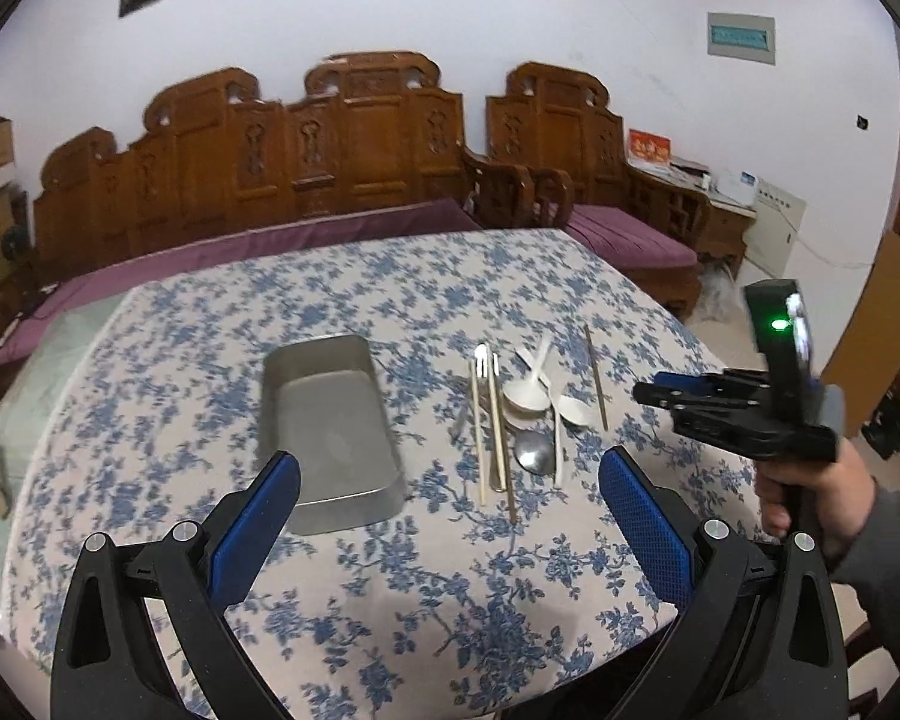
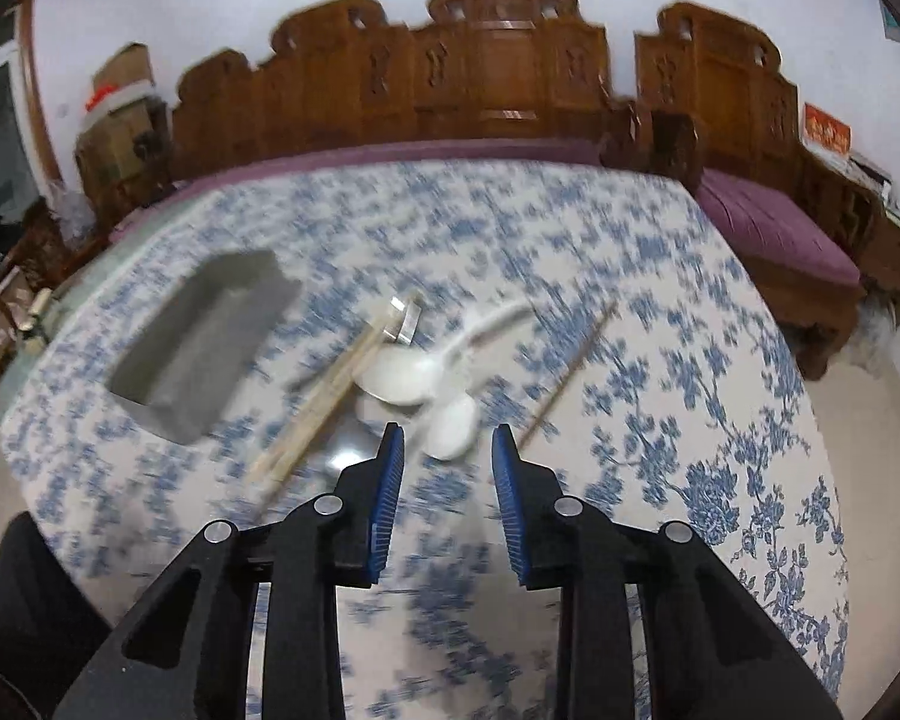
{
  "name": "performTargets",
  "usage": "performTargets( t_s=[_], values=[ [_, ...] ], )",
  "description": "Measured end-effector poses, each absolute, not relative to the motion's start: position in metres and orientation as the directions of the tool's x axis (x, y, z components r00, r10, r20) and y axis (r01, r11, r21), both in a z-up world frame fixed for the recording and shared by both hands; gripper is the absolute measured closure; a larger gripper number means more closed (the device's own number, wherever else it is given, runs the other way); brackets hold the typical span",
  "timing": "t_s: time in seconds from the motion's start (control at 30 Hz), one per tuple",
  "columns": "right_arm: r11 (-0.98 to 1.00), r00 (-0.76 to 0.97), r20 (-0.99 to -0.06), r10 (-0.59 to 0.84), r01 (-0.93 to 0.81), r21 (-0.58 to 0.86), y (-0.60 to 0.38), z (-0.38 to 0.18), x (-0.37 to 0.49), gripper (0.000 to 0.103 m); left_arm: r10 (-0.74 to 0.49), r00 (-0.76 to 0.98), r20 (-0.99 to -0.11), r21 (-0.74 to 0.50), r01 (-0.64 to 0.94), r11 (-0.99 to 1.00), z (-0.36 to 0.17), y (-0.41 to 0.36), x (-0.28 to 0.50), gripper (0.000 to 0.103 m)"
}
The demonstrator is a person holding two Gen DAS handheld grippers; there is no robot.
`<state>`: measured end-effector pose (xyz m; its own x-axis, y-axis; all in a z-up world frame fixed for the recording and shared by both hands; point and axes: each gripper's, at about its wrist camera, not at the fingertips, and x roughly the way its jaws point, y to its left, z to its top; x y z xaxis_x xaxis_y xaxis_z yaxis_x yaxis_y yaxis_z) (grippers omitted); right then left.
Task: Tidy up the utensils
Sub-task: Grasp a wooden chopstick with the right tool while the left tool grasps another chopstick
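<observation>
— Nothing has yet been placed in the metal tray (image 1: 330, 420); its dull grey floor is seen bare. Both claws are empty: the left gripper (image 1: 450, 480) is spread wide, the right gripper (image 2: 447, 450) is narrowed with only air between its ribbed blue pads.

— And what is left?

— Everything. Pale chopsticks (image 1: 479, 432), a steel spoon (image 1: 534, 450) and glossy white spoons (image 1: 528, 396) are heaped just beside the tray on the flowered tablecloth (image 1: 390, 600); one dark chopstick (image 1: 595, 378) lies apart.
</observation>
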<state>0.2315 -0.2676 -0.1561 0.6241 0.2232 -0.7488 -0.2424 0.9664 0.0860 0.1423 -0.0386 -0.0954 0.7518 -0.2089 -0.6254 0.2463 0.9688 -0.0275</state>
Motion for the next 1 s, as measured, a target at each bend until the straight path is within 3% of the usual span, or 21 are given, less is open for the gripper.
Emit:
performTargets(
  t_s=[0.17, 0.4, 0.53, 0.67, 0.8, 0.87, 1.0],
  values=[
    [0.973, 0.570, -0.794, 0.211, -0.197, 0.117, -0.293, -0.194, 0.258, 0.074, -0.239, 0.701, -0.672, -0.040, 0.287, 0.957, -0.115, -0.053, 0.162, 0.007],
    [0.968, 0.545, -0.802, 0.244, -0.184, 0.170, -0.302, -0.216, 0.284, 0.074, -0.238, 0.628, -0.741, -0.044, 0.309, 0.950, -0.148, -0.070, 0.185, 0.021],
    [0.971, 0.539, -0.811, 0.229, -0.186, 0.150, -0.293, -0.226, 0.294, 0.074, -0.222, 0.587, -0.779, -0.026, 0.323, 0.946, -0.165, -0.082, 0.194, 0.030],
    [0.975, 0.532, -0.826, 0.183, -0.203, 0.085, -0.282, -0.234, 0.297, 0.074, -0.212, 0.560, -0.801, -0.026, 0.322, 0.946, -0.176, -0.088, 0.198, 0.030],
    [0.979, 0.532, -0.837, 0.127, -0.205, 0.018, -0.279, -0.236, 0.298, 0.081, -0.217, 0.538, -0.815, -0.042, 0.319, 0.947, -0.185, -0.093, 0.200, 0.030],
    [0.979, 0.524, -0.844, 0.115, -0.202, 0.008, -0.283, -0.236, 0.299, 0.092, -0.223, 0.526, -0.821, -0.050, 0.323, 0.945, -0.190, -0.097, 0.201, 0.034],
    [0.983, 0.491, -0.864, 0.114, -0.181, 0.027, -0.295, -0.235, 0.298, 0.098, -0.229, 0.503, -0.834, -0.061, 0.328, 0.943, -0.200, -0.103, 0.206, 0.042]
  ],
)
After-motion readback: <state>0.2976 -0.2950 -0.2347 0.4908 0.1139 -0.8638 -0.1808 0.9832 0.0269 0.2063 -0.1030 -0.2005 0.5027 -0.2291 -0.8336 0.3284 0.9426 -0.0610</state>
